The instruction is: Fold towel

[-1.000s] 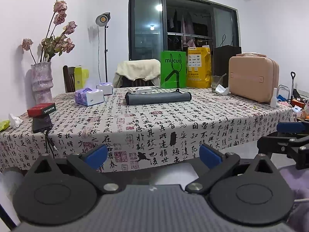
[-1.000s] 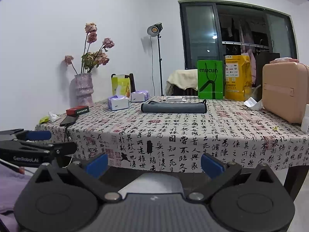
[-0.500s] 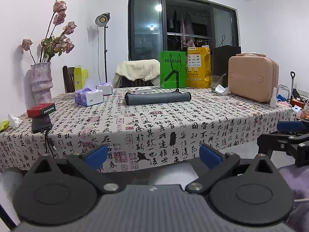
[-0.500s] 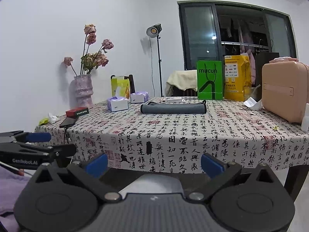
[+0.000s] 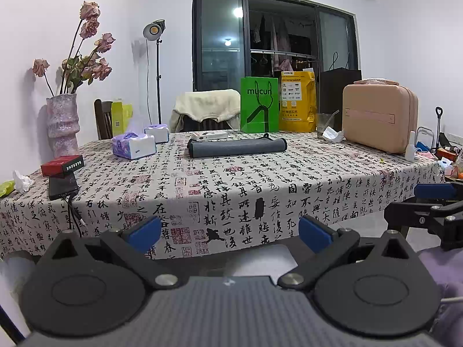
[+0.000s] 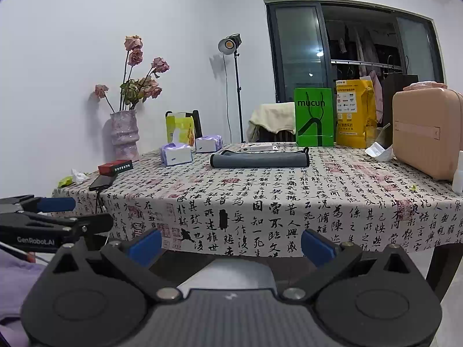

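On far half of table [image 5: 289,179], grey towel [image 5: 235,147] lying in a roll or flat fold, long axis left-right, parallel to near edge. Left gripper [image 5: 230,230] and right gripper [image 6: 231,244] both spread wide, empty, short of table.

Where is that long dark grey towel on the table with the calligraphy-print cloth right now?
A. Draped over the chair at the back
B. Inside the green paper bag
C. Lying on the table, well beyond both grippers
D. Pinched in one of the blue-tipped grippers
C: the long dark grey towel lies on the calligraphy-print tablecloth, while the left gripper and right gripper are open and empty short of the table edge.
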`<state>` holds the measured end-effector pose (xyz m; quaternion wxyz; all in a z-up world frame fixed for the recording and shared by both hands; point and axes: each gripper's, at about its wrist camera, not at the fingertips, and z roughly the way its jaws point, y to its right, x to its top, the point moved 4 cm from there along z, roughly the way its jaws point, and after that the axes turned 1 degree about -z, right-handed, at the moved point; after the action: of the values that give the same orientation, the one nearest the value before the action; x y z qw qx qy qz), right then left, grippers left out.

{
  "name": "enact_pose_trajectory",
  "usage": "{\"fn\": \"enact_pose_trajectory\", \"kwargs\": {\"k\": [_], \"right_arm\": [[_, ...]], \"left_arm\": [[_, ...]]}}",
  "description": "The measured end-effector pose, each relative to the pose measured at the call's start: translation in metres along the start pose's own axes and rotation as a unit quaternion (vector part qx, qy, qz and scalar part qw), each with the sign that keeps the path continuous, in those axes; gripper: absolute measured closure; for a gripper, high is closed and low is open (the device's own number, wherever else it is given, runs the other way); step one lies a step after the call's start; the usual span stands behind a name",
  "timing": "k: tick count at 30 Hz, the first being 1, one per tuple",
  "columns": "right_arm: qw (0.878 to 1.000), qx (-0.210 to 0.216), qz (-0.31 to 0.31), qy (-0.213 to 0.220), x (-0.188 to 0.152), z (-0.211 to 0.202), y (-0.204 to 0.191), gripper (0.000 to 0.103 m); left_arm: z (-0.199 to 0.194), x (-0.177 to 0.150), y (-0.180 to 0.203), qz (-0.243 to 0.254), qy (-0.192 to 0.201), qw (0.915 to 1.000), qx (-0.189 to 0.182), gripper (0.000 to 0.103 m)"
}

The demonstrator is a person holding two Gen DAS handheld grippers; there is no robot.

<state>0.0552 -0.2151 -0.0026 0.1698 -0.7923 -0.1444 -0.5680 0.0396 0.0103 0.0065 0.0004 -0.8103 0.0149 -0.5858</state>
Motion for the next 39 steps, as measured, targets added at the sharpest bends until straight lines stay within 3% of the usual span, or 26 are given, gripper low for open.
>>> {"fn": "enact_pose_trajectory", "kwargs": {"k": [39], "right_arm": [[1.000,-0.001,0.001,0.001,-0.0001,0.0017,-0.0021,0.000]], "left_arm": [[-0.0015,0.0074,0.0001,0.004,0.005,1.0000,0.003,0.000]]}}
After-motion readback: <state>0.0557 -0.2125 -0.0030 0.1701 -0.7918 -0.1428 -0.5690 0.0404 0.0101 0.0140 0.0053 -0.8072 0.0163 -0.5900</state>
